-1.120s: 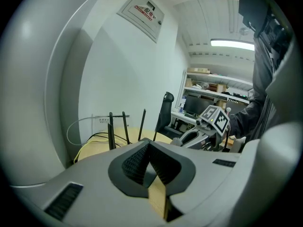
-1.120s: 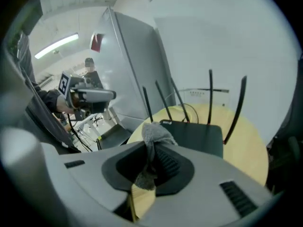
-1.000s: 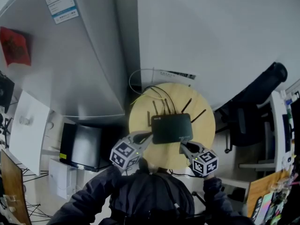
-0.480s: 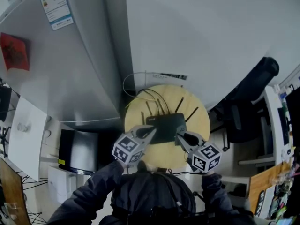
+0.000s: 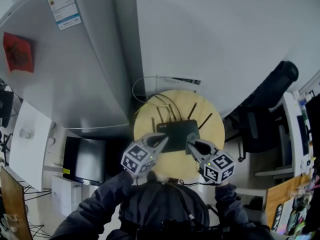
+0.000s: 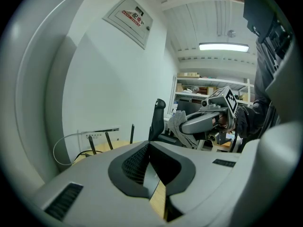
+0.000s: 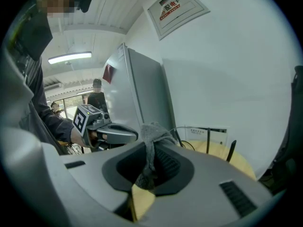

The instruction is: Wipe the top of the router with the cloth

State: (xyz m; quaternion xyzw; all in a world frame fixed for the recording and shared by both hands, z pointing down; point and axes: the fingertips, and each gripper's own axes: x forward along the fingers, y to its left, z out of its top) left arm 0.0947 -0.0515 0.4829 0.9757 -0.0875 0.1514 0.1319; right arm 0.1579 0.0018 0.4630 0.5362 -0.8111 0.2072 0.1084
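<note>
A black router with several upright antennas lies on a round wooden table. My left gripper is over the router's near left corner, and its jaws stand shut with nothing between them. Over the near right corner is my right gripper, shut on a crumpled grey cloth that sticks up between its fingers. From the left gripper view the cloth hangs at the right gripper's tip, above the table. The router's body is hidden under the jaws in both gripper views.
A tall grey refrigerator stands left of the table and a white wall rises behind it. Cables loop off the table's far edge. A black office chair is to the right, a dark box on the floor to the left.
Over the last second both grippers have drawn in slightly toward the router's near edge as the head view shifted. Almost nothing has moved in the last half second.
</note>
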